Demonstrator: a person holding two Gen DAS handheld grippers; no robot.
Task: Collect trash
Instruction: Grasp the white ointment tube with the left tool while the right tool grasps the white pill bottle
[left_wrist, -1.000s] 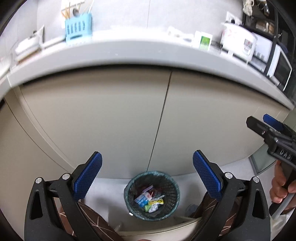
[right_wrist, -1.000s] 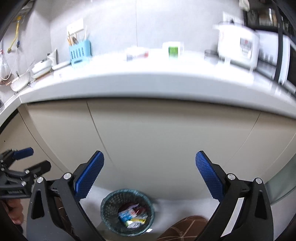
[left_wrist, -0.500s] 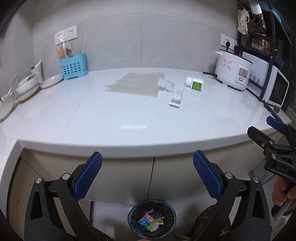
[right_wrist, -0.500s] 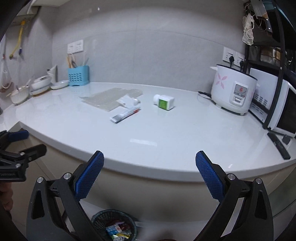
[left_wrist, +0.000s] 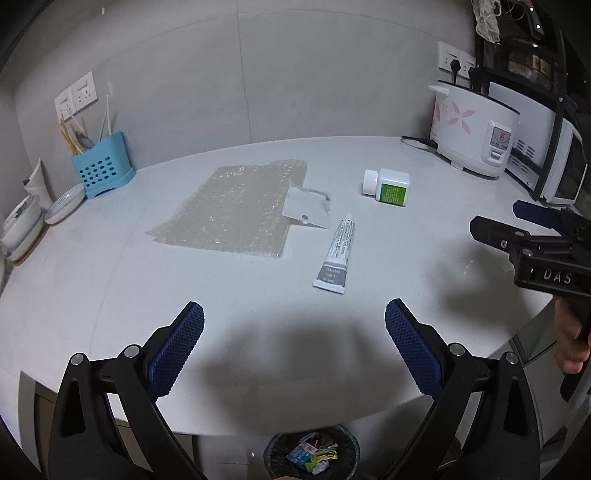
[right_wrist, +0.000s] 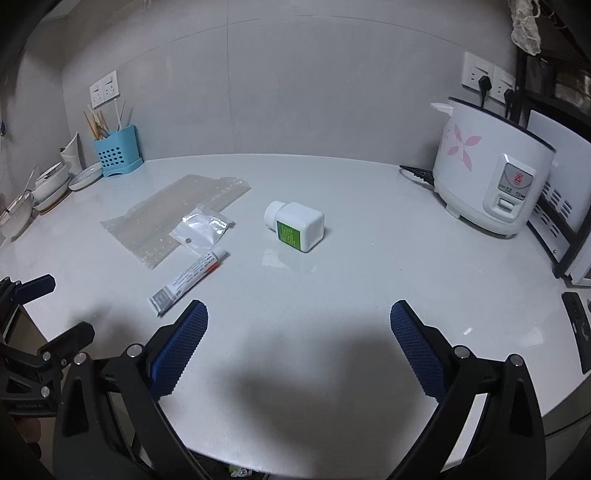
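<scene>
On the white counter (left_wrist: 424, 236) lie a sheet of bubble wrap (left_wrist: 229, 210) (right_wrist: 173, 218), a small clear bag (left_wrist: 306, 206) (right_wrist: 201, 230) on its edge, a grey-and-white tube (left_wrist: 336, 254) (right_wrist: 188, 282) and a white bottle with a green label (left_wrist: 388, 186) (right_wrist: 295, 225) on its side. My left gripper (left_wrist: 294, 343) is open and empty above the counter's near edge, short of the tube. My right gripper (right_wrist: 298, 343) is open and empty, short of the bottle. A mesh bin (left_wrist: 314, 458) with wrappers stands on the floor below.
A rice cooker (right_wrist: 491, 181) and a microwave (left_wrist: 546, 162) stand at the right. A blue utensil holder (left_wrist: 101, 168) and stacked dishes (right_wrist: 51, 184) are at the back left. A remote (right_wrist: 578, 332) lies near the right edge.
Both grippers have risen from in front of the cabinet doors and bin to above the counter's front edge. The counter top and its items have come into view. Both stay open.
</scene>
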